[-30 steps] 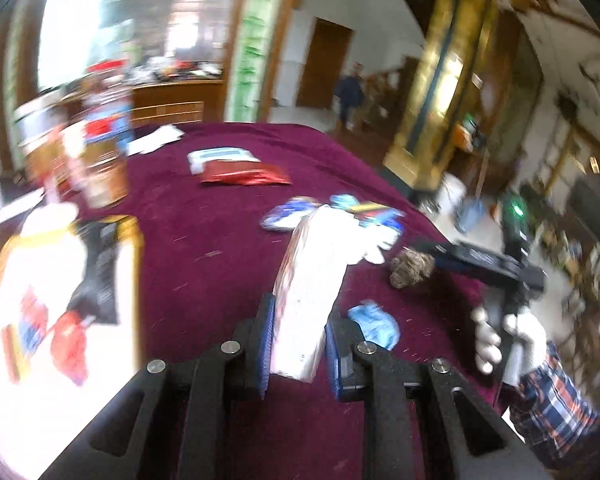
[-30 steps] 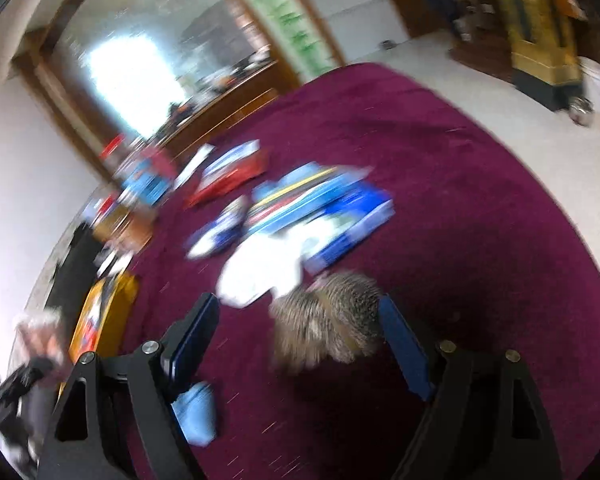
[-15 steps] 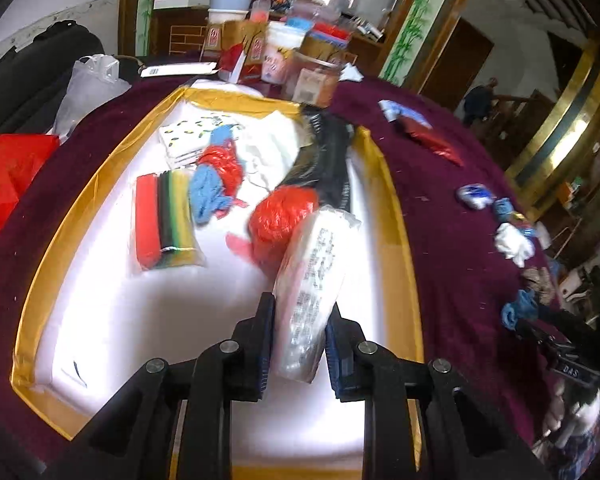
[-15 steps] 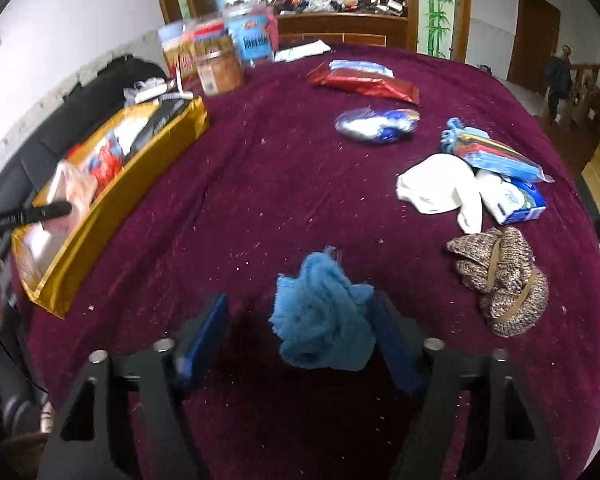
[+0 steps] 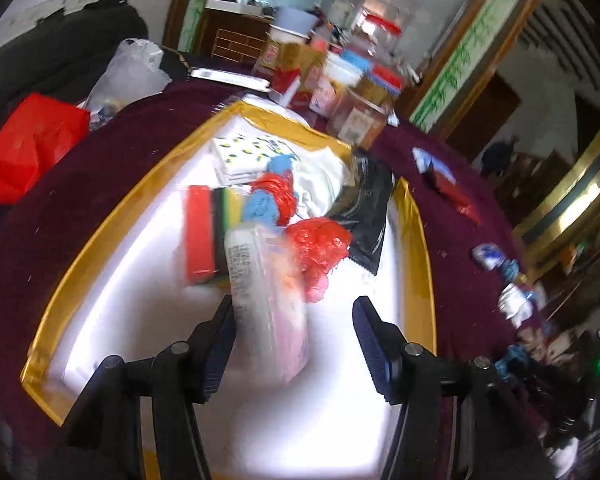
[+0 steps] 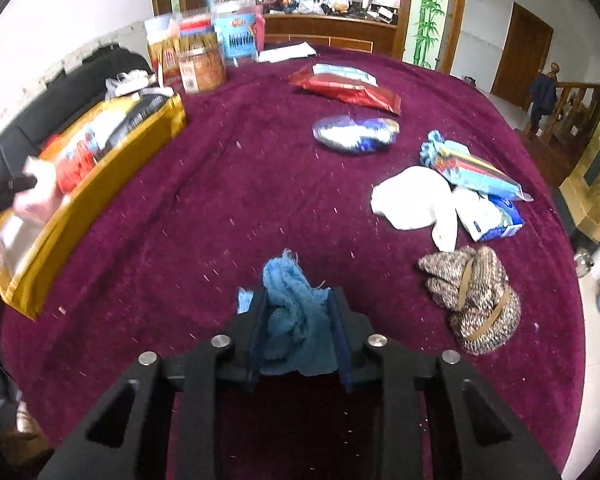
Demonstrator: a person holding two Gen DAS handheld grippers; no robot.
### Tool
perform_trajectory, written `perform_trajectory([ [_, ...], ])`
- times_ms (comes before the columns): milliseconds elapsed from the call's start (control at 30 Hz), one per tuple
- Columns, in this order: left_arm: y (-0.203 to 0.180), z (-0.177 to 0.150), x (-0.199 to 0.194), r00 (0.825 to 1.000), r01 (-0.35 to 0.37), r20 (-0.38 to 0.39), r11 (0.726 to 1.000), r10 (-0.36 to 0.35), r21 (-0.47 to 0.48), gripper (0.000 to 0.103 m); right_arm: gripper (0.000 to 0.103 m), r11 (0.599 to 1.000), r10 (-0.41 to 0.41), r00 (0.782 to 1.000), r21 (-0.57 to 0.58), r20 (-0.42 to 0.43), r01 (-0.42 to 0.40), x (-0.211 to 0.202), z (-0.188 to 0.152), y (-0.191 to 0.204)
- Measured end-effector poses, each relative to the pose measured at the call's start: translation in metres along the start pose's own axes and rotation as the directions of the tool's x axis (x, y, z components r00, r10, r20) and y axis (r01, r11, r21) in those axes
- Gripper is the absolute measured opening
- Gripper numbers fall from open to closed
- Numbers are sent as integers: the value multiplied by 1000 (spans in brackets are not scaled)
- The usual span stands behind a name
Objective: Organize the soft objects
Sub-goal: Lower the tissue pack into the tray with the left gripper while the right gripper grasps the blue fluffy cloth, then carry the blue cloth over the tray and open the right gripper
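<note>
We are finding the left gripper (image 5: 296,344) hanging over the gold-rimmed tray with the white floor (image 5: 418,248), its jaws spread wide. The blurred white and pink plastic-wrapped soft pack (image 5: 268,304) is lying in the tray between the fingers; it is sitting against the left finger (image 5: 216,352) and standing clear of the right one. Beyond it in the tray we are noting a red crinkled plastic bundle (image 5: 320,248), a red, black and yellow striped flat pack (image 5: 208,236), a light blue yarn ball (image 5: 262,204) and a black plastic bag (image 5: 370,208), all close together.

The right gripper (image 6: 296,332) is pinching a crumpled light blue cloth (image 6: 296,320), jaws pressed in on it from both sides, over the maroon velvet tablecloth (image 6: 240,184). We cannot tell whether the cloth is touching the table. To its right, a brown knitted hat (image 6: 474,296) is lying near a white crumpled cloth (image 6: 414,198). The tray (image 6: 84,196) is sitting well apart to the left in this view.
</note>
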State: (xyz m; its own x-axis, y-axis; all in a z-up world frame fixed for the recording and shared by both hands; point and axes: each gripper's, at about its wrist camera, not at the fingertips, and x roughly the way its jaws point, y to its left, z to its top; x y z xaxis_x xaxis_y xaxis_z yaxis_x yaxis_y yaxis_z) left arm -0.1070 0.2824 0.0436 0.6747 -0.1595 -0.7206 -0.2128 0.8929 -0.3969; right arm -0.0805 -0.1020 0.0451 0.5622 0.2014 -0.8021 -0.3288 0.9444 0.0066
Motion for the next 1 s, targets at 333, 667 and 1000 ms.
perform_trajectory([
  [333, 12, -12, -26, 994, 75, 79, 997, -71, -38, 66, 27, 958, 287, 957, -6, 38, -287, -23, 61, 66],
  [667, 17, -20, -33, 985, 167, 43, 984, -165, -54, 69, 28, 929, 272, 953, -221, -137, -297, 39, 99, 208],
  [1000, 34, -22, -37, 982, 188, 40, 979, -186, -74, 70, 27, 956, 35, 986, -281, -164, -80, 99, 122, 221],
])
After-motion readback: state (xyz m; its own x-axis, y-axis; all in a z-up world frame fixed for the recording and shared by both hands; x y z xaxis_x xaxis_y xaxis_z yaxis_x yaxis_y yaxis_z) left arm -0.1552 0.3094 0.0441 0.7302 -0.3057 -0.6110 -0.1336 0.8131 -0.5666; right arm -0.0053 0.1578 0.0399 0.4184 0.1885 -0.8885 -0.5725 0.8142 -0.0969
